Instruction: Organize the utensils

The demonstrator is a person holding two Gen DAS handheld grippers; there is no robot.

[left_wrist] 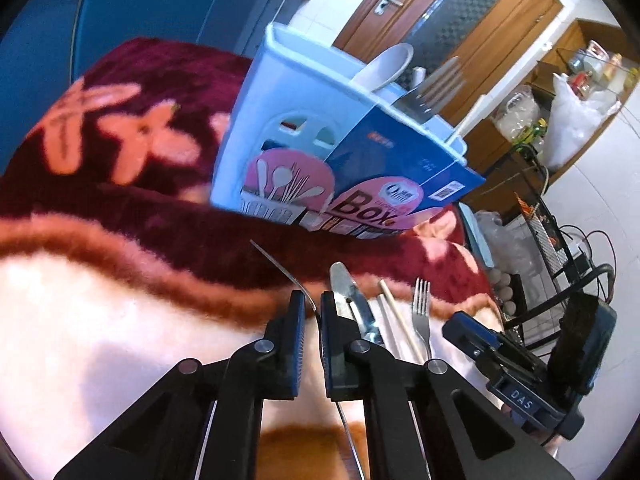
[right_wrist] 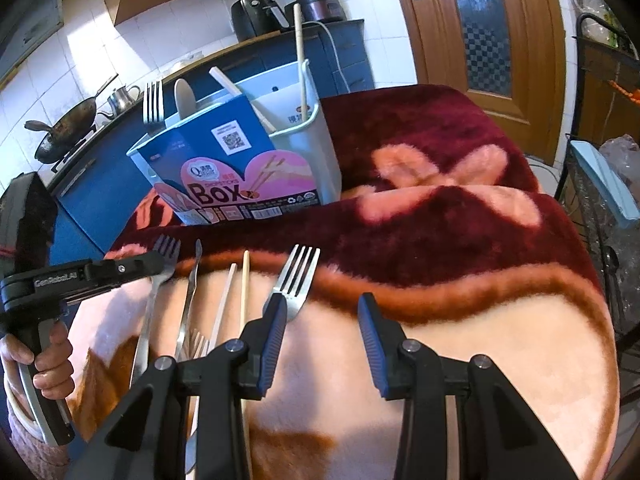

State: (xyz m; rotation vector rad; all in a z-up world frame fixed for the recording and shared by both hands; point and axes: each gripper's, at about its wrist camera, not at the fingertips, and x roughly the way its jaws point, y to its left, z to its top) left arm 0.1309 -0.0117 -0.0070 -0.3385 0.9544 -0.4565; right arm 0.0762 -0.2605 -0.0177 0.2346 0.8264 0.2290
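Note:
A pale blue utensil holder (left_wrist: 280, 120) with a "Box" label stands on the blanket; it shows too in the right wrist view (right_wrist: 320, 152), holding a fork, a spoon and chopsticks. My left gripper (left_wrist: 313, 312) is shut on a thin metal fork (left_wrist: 280, 264), seen edge-on and lifted off the blanket; in the right wrist view that gripper (right_wrist: 156, 266) holds the fork (right_wrist: 166, 246) tines forward. My right gripper (right_wrist: 322, 312) is open and empty, its left finger by a fork (right_wrist: 298, 276) on the blanket. A knife (right_wrist: 190, 292) and chopsticks (right_wrist: 245, 288) lie beside it.
A red, pink and cream flowered blanket (right_wrist: 440, 200) covers the table. A black wire rack (right_wrist: 600, 184) stands off the right edge. A blue kitchen counter (right_wrist: 120, 128) with a wok and a kettle is behind. A wooden door (right_wrist: 480, 20) is at the back.

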